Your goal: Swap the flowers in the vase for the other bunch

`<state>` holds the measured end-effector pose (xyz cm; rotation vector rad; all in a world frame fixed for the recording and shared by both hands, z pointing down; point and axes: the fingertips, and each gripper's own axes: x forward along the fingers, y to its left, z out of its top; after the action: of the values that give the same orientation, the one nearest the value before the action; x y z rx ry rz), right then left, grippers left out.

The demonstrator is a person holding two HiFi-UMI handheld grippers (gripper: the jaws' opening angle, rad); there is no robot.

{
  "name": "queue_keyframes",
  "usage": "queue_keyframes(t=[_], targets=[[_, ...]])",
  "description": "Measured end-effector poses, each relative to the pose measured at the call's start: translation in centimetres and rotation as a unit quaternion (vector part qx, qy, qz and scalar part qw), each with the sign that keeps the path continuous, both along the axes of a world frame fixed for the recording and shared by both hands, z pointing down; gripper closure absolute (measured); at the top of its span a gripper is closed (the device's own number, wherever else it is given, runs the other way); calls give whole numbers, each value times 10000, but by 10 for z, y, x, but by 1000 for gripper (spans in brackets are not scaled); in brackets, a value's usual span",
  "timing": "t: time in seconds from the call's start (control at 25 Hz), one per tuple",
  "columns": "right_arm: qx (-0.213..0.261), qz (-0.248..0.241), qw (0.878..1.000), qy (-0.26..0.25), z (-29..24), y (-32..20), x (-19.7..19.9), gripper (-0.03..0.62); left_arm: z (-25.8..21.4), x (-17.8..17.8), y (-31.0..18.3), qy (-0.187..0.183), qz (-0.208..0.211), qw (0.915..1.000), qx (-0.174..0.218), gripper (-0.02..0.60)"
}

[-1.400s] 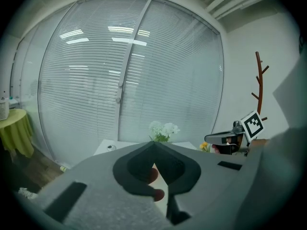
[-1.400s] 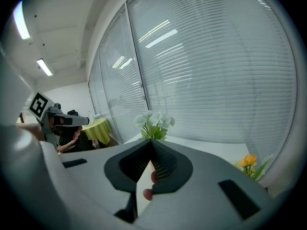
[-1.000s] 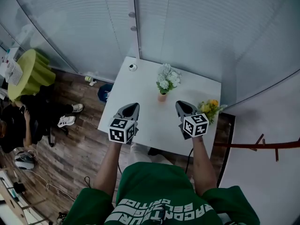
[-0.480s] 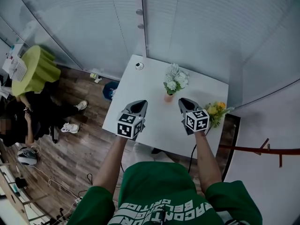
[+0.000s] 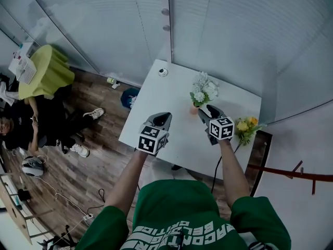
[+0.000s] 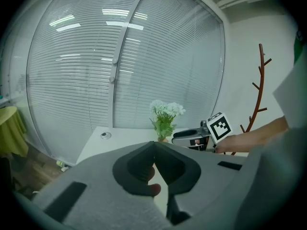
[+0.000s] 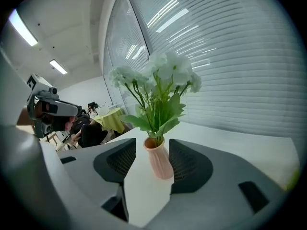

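Note:
A pink vase with white flowers stands on the white table. A yellow bunch lies at the table's right edge. My right gripper reaches the vase from the near side. In the right gripper view its jaws have just been opening and stand apart, with the vase in the gap between the pads and the white flowers above. My left gripper hovers over the table left of the vase, its jaws together with nothing in them.
A small round object sits at the table's far left corner. Blinds close off the back. On the floor to the left are a blue item, a green-draped table and a seated person. A brown coat rack stands right.
My right gripper has moved forward and down from beside the yellow bunch to the vase. The left gripper has stayed left of the vase.

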<state>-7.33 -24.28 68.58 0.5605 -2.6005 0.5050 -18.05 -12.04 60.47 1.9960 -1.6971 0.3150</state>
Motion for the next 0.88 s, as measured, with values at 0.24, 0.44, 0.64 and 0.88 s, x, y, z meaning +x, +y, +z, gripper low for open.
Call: queue_keyframes(t=[0.24,0.44,0.64,0.88], targets=[[-61,-179,9997,130,15,-13,-22,373,1,-5,9,-61,-11,9999,-90,578],[-159,-217,9996,59,20,-24,-34,373,1,-11,11,-139,-17,9998,-142,578],[-158,-294,9994,-31,23,-28,-40,375,5,-10,16,-210,31,9995,-229,578],[-25,-287,9995,-114,20,-31,-43,377,8,-15,25,-307,-21,9990,-313,578]])
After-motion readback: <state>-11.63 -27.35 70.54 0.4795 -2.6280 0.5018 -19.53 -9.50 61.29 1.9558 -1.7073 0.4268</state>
